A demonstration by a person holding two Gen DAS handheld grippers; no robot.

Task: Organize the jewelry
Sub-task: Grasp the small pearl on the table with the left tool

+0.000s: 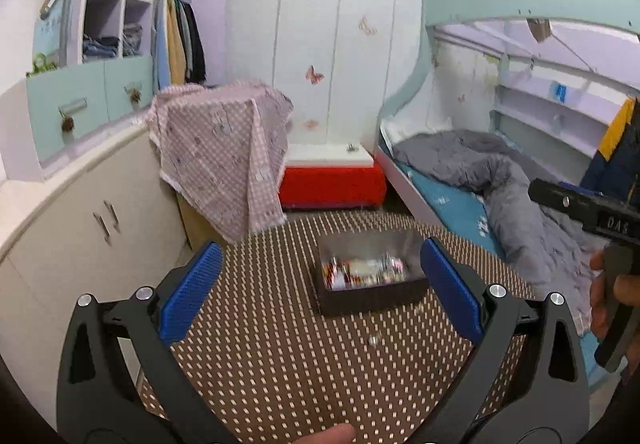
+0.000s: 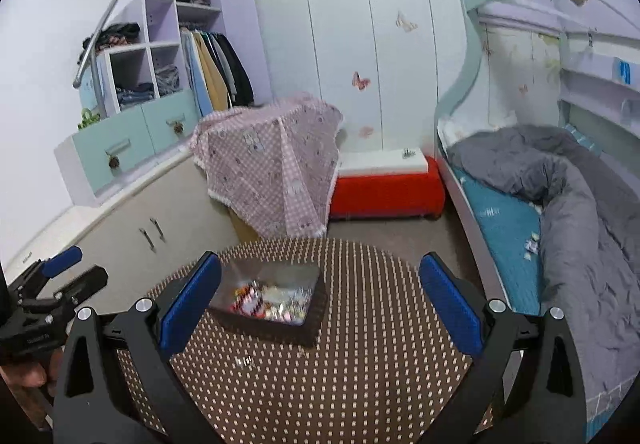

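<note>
Both grippers hover above the round surface (image 1: 280,364) with the brown dotted cover; neither touches anything.

Left gripper (image 1: 322,292): fingers spread wide, nothing between them. Right gripper (image 2: 320,300): same, wide open and empty.

Task items: a dark, open-topped box (image 1: 370,294) sits on the far half of the surface. Inside is a jumble of small red, white and pink pieces, blurred, so individual items cannot be told apart. One small shiny piece (image 1: 373,340), possibly a ring or earring, lies loose on the cover just in front of the box, on the near side. The right wrist view shows it too (image 2: 244,362), near the box's front corner.

Key relation: from the left gripper the loose piece lies ahead, right of centre, under the right-hand finger's side. From the right gripper it lies ahead and left of centre, closer to the left-hand finger. Its long axis is too small to read. Which gripper is nearer cannot be told.

Judgement: the next move is likely a descent onto the loose piece, then a drop into the box. A small, shiny piece on a bumpy cover may slip.
</note>
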